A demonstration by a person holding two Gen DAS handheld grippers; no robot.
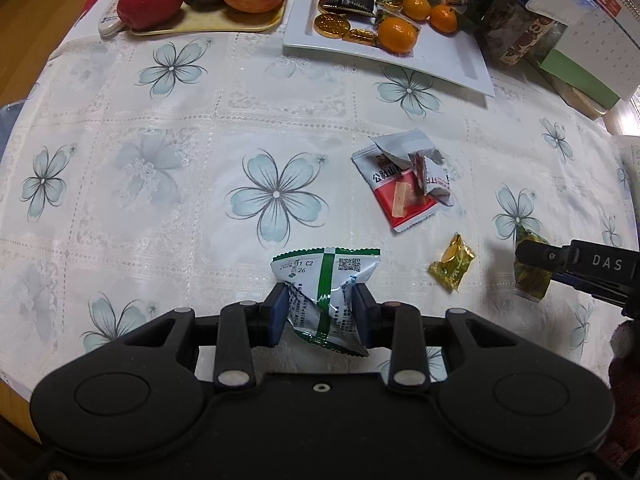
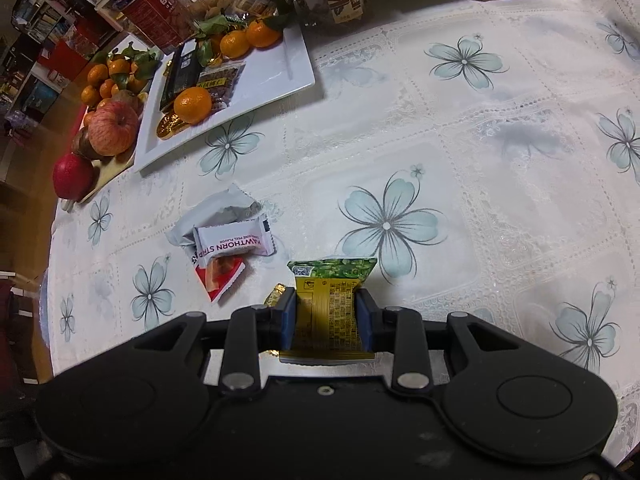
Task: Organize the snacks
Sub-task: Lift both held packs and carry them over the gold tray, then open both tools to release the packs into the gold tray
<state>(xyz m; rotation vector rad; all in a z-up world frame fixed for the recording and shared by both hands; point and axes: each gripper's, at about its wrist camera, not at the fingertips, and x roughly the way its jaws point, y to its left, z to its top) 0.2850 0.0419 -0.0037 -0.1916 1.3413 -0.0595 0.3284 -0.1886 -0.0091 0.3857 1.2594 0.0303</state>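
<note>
A green-and-white snack packet [image 1: 326, 300] is pinched between the pads of the left gripper [image 1: 320, 314] above the flowered tablecloth [image 1: 160, 160], and a yellow-green snack packet [image 2: 332, 308] is clamped in the right gripper [image 2: 326, 320]. A red-and-white packet [image 1: 404, 188] and a small gold candy [image 1: 452, 266] are left on the cloth. The white tray [image 1: 440, 64] of tangerines and sweets is located at the table's far edge.

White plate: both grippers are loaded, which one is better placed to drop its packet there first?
Left, probably. The left gripper, shut on the green-striped packet, faces the white plate almost head-on. The right gripper, shut on the yellow-green packet, sees it off to one side.
</note>
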